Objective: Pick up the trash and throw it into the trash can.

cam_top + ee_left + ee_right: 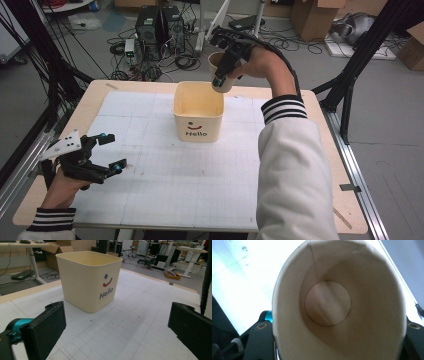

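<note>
Right gripper (223, 75): clamped on the cup (220, 70), held in the air above the bin's far rim.
Cup: tilted, empty inside.
Left gripper (112, 152): jaws spread wide, nothing between them, low over the mat (150, 190) at the near left.
Bin (198, 112): cream, marked "Hello", upright mid-table.

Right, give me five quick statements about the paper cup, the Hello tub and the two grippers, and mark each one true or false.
1. The right gripper is shut on a paper cup. True.
2. The cup stands on the table. False: it is held in the air by the far rim of the tub.
3. The cup is empty. True: the right gripper view shows its bare bottom.
4. The left gripper grips the tub. False: it is open, apart from the tub.
5. The tub lies on its side. False: it stands upright.
</note>
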Available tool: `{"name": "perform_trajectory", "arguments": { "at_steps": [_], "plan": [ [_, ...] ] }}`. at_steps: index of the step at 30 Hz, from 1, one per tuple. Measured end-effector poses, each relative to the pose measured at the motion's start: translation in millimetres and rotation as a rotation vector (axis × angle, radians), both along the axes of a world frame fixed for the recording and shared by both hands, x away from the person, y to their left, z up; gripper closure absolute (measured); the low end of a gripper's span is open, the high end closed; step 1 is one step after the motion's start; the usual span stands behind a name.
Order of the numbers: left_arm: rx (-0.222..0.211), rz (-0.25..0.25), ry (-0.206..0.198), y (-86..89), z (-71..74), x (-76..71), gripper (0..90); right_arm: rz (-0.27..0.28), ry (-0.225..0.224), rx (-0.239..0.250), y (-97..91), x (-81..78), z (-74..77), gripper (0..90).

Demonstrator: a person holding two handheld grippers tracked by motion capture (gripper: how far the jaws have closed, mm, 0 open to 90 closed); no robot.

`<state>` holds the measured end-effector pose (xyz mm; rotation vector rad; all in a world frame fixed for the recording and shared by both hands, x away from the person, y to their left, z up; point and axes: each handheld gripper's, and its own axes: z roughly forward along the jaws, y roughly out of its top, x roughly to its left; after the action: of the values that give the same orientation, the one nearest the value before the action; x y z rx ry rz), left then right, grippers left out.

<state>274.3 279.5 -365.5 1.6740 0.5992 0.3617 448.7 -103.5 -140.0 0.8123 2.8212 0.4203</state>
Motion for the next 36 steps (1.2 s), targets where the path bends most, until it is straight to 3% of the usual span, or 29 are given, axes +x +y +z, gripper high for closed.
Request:
{"name": "perform_trajectory", "arguments": {
  "at_steps": [23, 36],
  "plan": [
    [-0.014, -0.003, -0.002, 1.7, 0.7, -0.3, 2.1, 0.005, -0.018, 0.042, 49.6, 34.7, 8.3, 34.2],
    [-0.017, -0.005, 0.001, 2.1, 0.4, 0.3, 2.1, -0.032, -0.019, 0.041, 50.4, 54.0, -2.3, 34.2]
  ]
}}
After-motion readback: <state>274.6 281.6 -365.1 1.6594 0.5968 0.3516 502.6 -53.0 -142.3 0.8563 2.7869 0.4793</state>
